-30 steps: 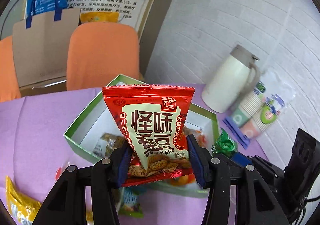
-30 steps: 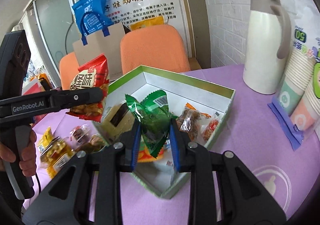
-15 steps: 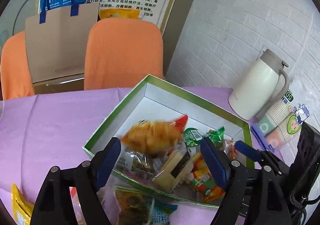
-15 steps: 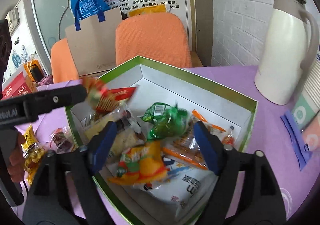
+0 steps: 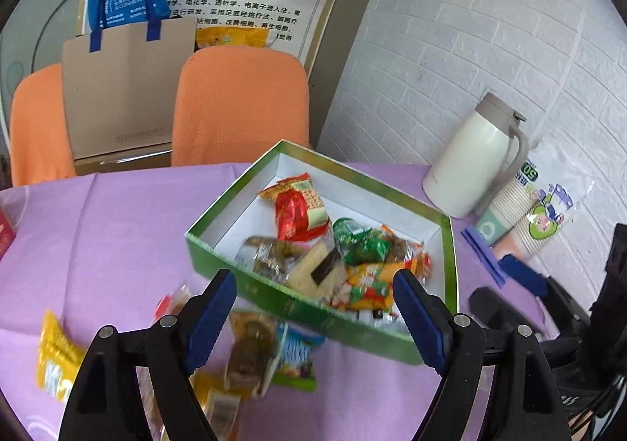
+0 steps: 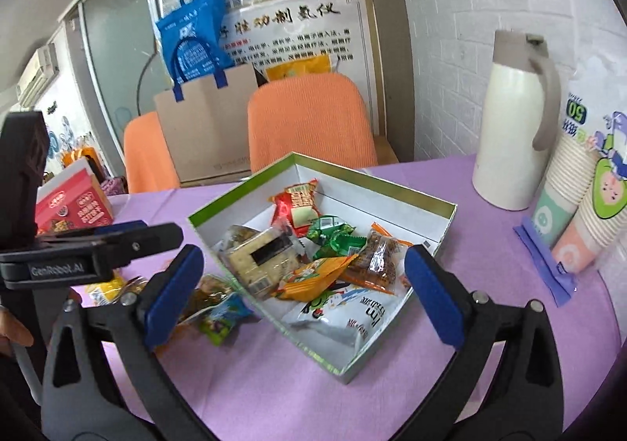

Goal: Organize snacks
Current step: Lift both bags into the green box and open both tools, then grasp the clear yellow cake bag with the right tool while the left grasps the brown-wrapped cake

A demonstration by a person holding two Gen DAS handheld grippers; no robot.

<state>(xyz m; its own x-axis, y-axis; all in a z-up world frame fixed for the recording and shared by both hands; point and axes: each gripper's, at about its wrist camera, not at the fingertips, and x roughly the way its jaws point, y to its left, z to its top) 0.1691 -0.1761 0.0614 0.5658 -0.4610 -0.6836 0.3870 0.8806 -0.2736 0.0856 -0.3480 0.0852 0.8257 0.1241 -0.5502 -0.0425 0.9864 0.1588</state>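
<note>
Left wrist view angled down over the box [image 5: 446, 280] from its near-left side, right wrist view lower, closer, from its near-right side, both sharing box, jug [image 6: 509, 127], chairs [image 5: 239, 104]

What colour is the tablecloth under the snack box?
Lilac purple: the tablecloth shows best in the right wrist view, around the box.

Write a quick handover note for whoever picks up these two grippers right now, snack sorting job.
Left tongs: open, nothing between the jaws.
Right tongs: jaws opening, nothing between them.
Green box on the purple tablecloth holds a pile of snacks, including the red packet and the green packet.
Left to do: loose snacks lie outside the box on its near left side, among them a yellow packet, a blue-green packet and a brown one. Pick these up and drop them in the box.
</note>
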